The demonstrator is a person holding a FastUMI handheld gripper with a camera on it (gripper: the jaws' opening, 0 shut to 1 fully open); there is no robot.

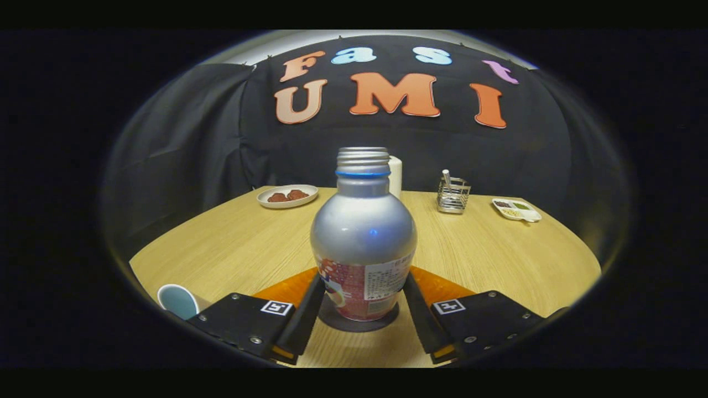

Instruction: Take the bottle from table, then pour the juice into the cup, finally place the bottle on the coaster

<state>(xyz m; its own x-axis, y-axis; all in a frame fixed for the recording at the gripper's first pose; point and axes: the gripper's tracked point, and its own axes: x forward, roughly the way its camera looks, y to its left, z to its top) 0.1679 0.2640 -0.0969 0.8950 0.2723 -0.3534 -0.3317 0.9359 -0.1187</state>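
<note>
While the bottle (363, 237) stands upright on the dark coaster (354, 323) | gripper (362, 309) fingers flank its base — contact unclear, grip can't tell | cup (178, 301) beside the left finger — placement looks nearly done.

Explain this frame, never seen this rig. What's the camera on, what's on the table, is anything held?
It is a handheld two-finger gripper carried by a person, with no robot arm. The fisheye camera rides on it and looks forward along the fingers. Between the fingers stands a silver bottle, uncapped and upright on a dark coaster. The fingers sit close at its sides; whether they press it I cannot tell. On the wooden table: a cup beside the left finger, and beyond the bottle a plate of food, a wire holder and a small divided dish.
</note>
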